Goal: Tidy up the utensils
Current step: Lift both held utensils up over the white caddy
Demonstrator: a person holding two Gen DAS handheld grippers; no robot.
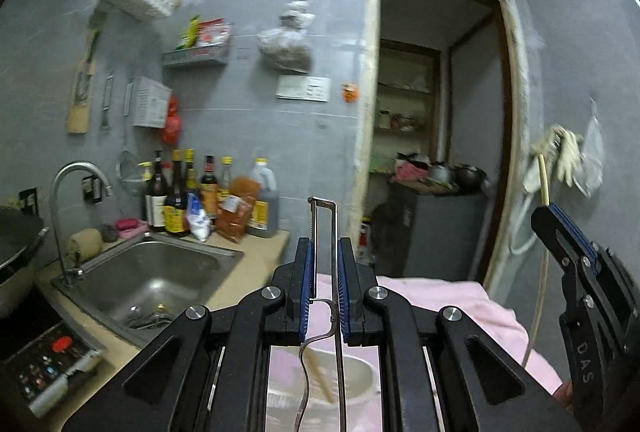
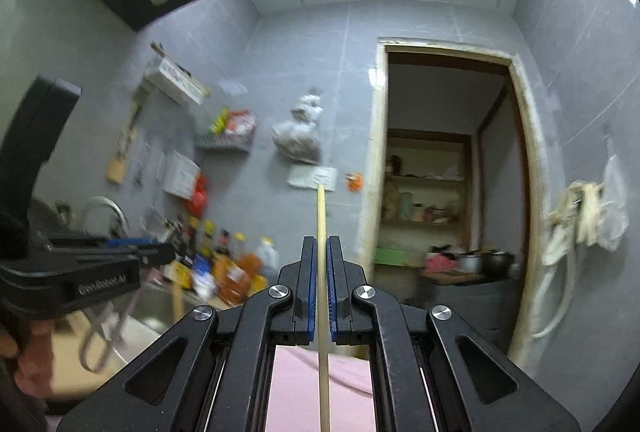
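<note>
My left gripper (image 1: 324,248) is shut on a metal peeler (image 1: 323,232), whose serrated blade stands upright above the fingers and whose wire handle hangs below. It also shows at the left of the right wrist view (image 2: 160,254), with the peeler's handle loop (image 2: 100,336) dangling. My right gripper (image 2: 320,244) is shut on a pale wooden chopstick (image 2: 321,228), held upright. It appears at the right edge of the left wrist view (image 1: 542,210). A white utensil holder (image 1: 344,376) with a chopstick in it sits below the left gripper on a pink cloth (image 1: 440,296).
A steel sink (image 1: 160,276) with a tap (image 1: 76,176) lies left, sauce bottles (image 1: 208,192) behind it. An induction cooker (image 1: 48,360) and a wok (image 1: 16,232) are at far left. An open doorway (image 1: 436,136) is ahead. Wall racks and hanging utensils (image 1: 82,88) are above the sink.
</note>
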